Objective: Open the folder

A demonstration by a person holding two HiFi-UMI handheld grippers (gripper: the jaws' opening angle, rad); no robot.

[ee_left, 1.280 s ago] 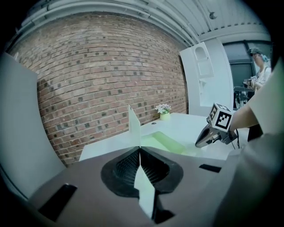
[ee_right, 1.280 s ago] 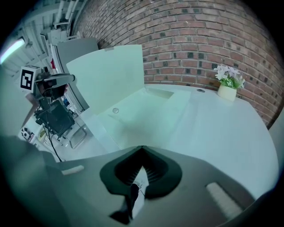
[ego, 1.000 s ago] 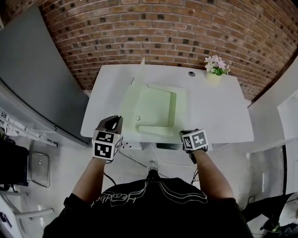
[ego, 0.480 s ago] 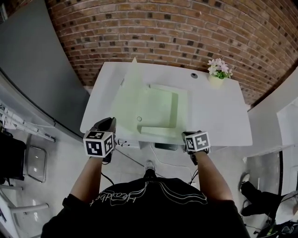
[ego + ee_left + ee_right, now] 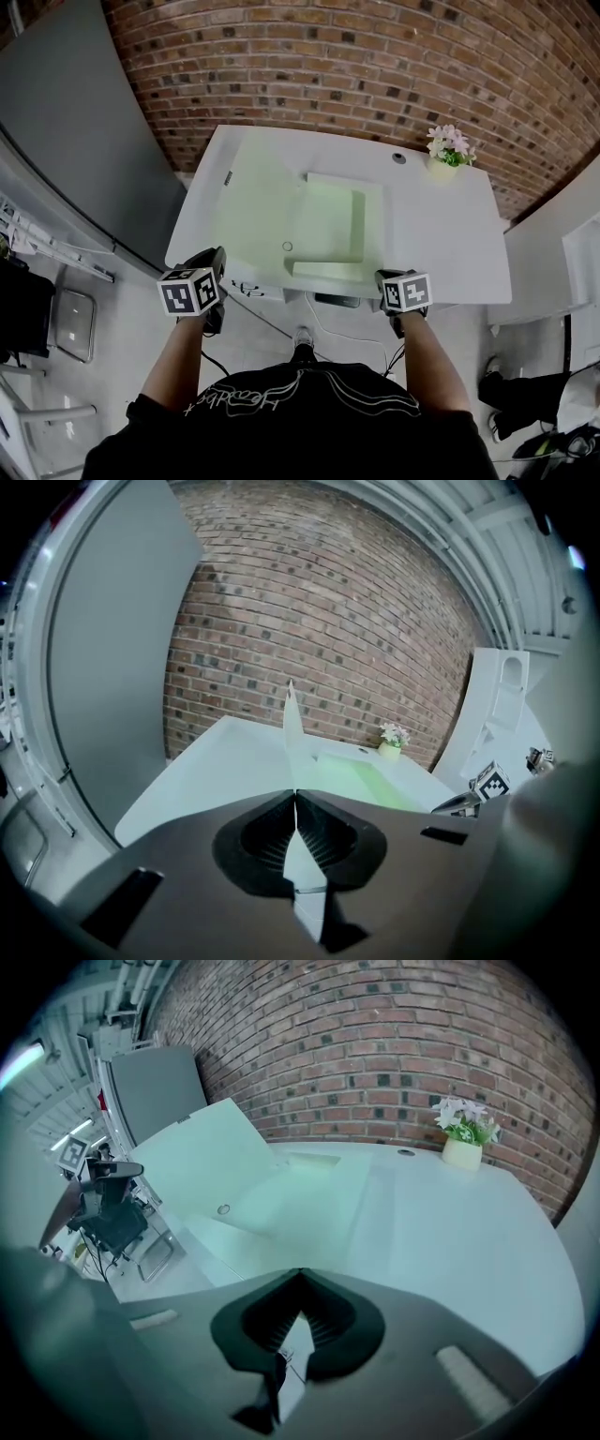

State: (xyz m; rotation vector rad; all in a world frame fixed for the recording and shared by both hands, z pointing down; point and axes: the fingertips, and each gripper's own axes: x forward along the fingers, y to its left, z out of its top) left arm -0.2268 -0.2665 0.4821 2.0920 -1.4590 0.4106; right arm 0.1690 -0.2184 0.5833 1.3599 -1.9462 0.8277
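Left gripper (image 5: pixel 295 794): jaws closed on the front cover (image 5: pixel 292 726), which is seen edge-on and raised at a tilt over the table (image 5: pixel 441 234).
Right gripper (image 5: pixel 300 1272): jaws together, nothing seen held.
Folder (image 5: pixel 323 225): pale green, spread open at frame centre.
Flower pot (image 5: pixel 448 150): upper right.

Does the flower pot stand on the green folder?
No, the flower pot stands on the table at its far right corner, apart from the folder.
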